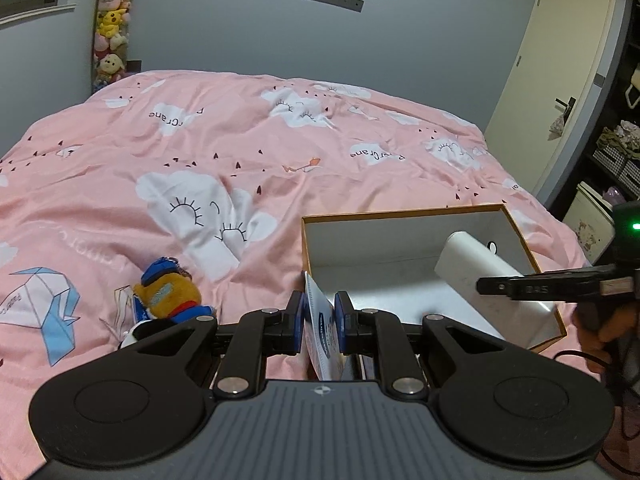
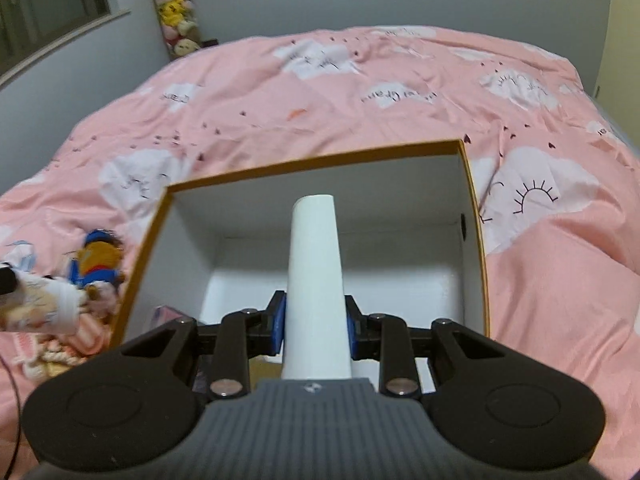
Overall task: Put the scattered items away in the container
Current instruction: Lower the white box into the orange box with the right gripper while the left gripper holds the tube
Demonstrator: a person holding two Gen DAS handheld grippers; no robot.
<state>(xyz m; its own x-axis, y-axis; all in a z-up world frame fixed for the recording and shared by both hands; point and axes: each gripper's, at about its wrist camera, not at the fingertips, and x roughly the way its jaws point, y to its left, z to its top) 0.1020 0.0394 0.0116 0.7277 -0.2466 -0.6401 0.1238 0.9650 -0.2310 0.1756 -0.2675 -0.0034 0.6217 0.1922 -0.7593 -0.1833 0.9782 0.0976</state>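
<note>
My left gripper (image 1: 320, 314) is shut on a thin white packet with a blue label (image 1: 320, 320), held on edge just left of the box's near left corner. The open box (image 1: 420, 212) has an orange rim and a white inside and sits on the pink bed. My right gripper (image 2: 316, 322) is shut on a long white block (image 2: 316, 264) that points into the box (image 2: 320, 160) and hangs over its inside. In the left wrist view the block (image 1: 472, 272) slants over the box's right half, with the right gripper's fingers (image 1: 504, 288) on it.
A small plush toy in blue and orange (image 1: 168, 296) (image 2: 96, 264) lies on the duvet left of the box. A pink striped knitted item (image 2: 56, 344) lies near the box's left corner. A door (image 1: 552, 80) and shelves (image 1: 616, 152) stand at the right.
</note>
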